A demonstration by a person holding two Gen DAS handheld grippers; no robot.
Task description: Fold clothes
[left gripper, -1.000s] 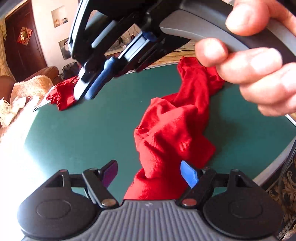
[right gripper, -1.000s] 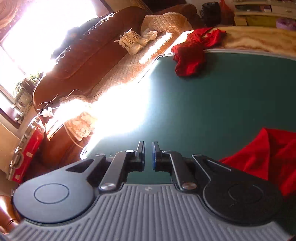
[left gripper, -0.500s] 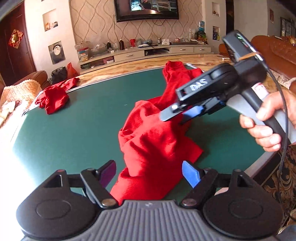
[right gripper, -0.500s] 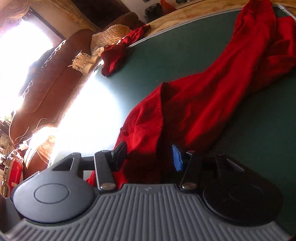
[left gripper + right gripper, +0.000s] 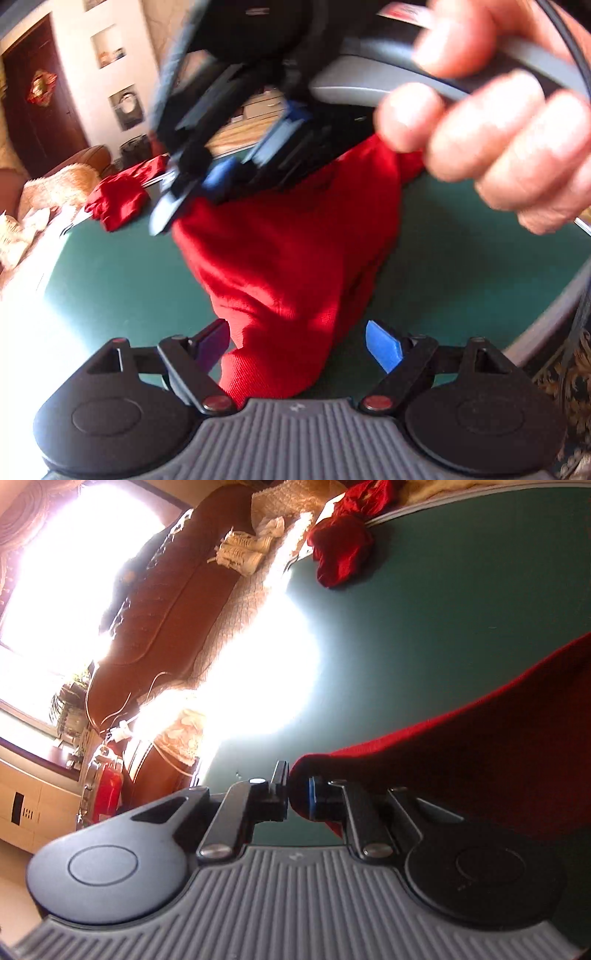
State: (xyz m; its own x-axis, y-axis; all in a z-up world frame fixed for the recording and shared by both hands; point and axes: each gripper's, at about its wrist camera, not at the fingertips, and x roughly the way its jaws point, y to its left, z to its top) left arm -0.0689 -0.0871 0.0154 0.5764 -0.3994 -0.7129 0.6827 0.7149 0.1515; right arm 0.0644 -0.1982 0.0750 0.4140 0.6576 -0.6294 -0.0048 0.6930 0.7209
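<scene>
A red garment [image 5: 280, 258] lies bunched on the green table [image 5: 122, 288]. My left gripper [image 5: 295, 343] is open, its fingers on either side of the garment's near end, just above it. My right gripper [image 5: 298, 797] is shut on an edge fold of the red garment [image 5: 480, 746] and holds it up off the table. In the left wrist view the right gripper [image 5: 192, 199] is blurred, above the garment's far part, with the person's hand [image 5: 491, 122] on its handle.
A second red garment [image 5: 118, 199] lies at the table's far left edge, also in the right wrist view [image 5: 343, 550]. A brown sofa [image 5: 159, 602] with white shoes [image 5: 240, 554] stands past that edge. Strong glare covers the table's left side. The table rim [image 5: 546, 317] curves at right.
The right gripper has closed on the garment's edge and lifted it up and to the left, across the left camera. The garment's near part has bunched taller. The left gripper stays open.
</scene>
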